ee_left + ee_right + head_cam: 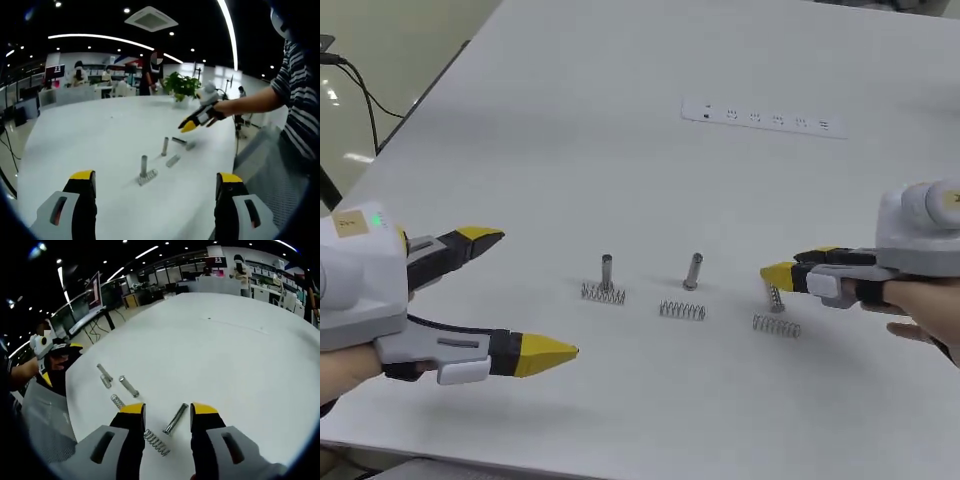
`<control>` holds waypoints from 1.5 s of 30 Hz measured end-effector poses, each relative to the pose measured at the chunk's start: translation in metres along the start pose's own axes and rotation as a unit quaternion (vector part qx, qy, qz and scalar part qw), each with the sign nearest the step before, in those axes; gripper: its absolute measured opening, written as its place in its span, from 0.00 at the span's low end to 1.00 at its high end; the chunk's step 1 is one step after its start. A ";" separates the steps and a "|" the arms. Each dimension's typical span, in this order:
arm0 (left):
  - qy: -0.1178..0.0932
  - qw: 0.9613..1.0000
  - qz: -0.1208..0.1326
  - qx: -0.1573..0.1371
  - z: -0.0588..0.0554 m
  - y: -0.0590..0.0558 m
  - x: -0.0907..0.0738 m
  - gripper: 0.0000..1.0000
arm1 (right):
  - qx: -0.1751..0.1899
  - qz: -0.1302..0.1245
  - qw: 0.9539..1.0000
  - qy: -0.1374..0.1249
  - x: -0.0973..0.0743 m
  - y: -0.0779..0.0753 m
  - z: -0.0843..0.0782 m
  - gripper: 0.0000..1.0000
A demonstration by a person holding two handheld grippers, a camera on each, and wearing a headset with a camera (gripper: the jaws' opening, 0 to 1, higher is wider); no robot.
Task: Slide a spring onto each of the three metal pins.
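Note:
Three metal pins stand in a row on the white table: the left pin point(607, 270), the middle pin point(693, 270) and the right pin point(775, 298). A spring lies in front of each: the left spring point(603, 294), the middle spring point(682, 311), the right spring point(776, 325). My right gripper point(782, 276) is open just above the right pin. In the right gripper view that pin point(176, 418) lies in the gap between the jaws of the gripper point(167, 410), untouched, with its spring point(156, 441) beside it. My left gripper point(515, 295) is wide open, left of the row, holding nothing.
A white power strip point(760, 117) lies at the far side of the table point(620, 150). A black cable point(360, 85) hangs off the left edge. In the left gripper view a person's arm in a striped sleeve point(295, 95) reaches in from the right.

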State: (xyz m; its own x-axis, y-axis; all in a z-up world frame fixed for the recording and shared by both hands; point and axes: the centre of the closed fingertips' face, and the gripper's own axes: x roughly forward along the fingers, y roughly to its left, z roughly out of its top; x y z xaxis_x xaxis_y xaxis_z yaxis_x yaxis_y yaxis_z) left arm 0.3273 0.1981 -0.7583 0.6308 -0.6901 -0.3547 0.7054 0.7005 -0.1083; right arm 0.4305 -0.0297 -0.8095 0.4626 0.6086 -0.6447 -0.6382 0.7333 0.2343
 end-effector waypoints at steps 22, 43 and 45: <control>0.004 1.000 0.001 -0.004 -0.004 -0.001 -0.001 0.97 | 0.062 -0.048 0.993 0.085 0.029 -0.022 -0.022 0.14; 0.008 1.000 0.001 -0.009 -0.009 0.000 -0.001 0.96 | 0.071 -0.074 0.990 0.095 0.036 -0.021 -0.026 0.05; 0.009 1.000 -0.001 -0.008 -0.009 -0.001 -0.001 0.96 | 0.074 -0.072 0.990 0.093 0.035 -0.020 -0.027 0.05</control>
State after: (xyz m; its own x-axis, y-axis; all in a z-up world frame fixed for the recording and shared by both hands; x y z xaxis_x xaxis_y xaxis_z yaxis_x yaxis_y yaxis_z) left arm 0.3229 0.1996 -0.7664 0.6236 -0.6882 -0.3708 0.7014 0.7020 -0.1233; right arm 0.4433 -0.0310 -0.8562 0.4120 0.4371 -0.7995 -0.4705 0.8534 0.2242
